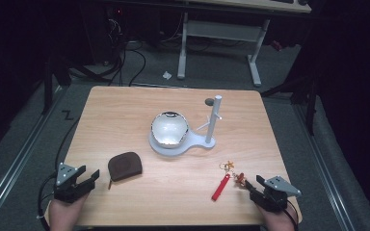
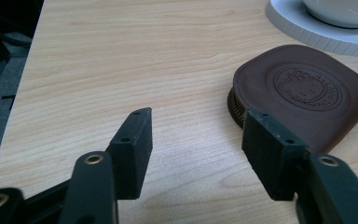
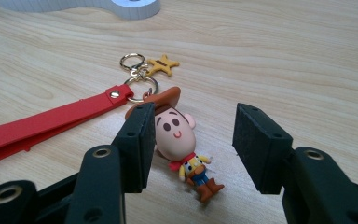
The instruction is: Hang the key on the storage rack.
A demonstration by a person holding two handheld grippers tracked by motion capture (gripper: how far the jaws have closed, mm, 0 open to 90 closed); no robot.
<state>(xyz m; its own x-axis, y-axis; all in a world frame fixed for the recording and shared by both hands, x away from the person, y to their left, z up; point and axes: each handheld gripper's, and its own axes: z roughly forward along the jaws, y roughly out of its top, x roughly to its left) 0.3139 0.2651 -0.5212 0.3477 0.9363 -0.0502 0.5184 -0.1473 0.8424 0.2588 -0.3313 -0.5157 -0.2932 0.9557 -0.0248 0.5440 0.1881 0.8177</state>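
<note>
**A:** What lies nearest the person?

**B:** At the near edge of the wooden bench (image 1: 125, 103), each hand carries a hand-held gripper. The right hand-held gripper (image 3: 191, 147) has its jaws spread wide and grips nothing. Between them, flat on the wood, lies a cowboy figure keychain (image 3: 182, 140); the left jaw seems to stand right against the head, the right one well clear. A red strap (image 3: 46, 123), gold rings and a yellow star charm (image 3: 162, 65) trail away from the hat.

**A:** And the left side?

**B:** The left hand-held gripper (image 2: 196, 144) is also spread and empty, over bare wood. Just beyond its right jaw lies a brown zipped coin pouch (image 2: 303, 93) with an embossed round emblem.

**A:** How would the keychain handle?

**B:** It looks light. The figure's head seems smooth and rounded, so it could squirt out of a pinch. The flat strap looks soft and grippy, probably the safer hold; the rings would dangle loosely.

**A:** What is farther off?

**B:** Mid-bench, a shiny bowl (image 1: 169, 128) sits on a white stand base (image 1: 203, 142) with an upright white post (image 1: 214, 118).
</note>
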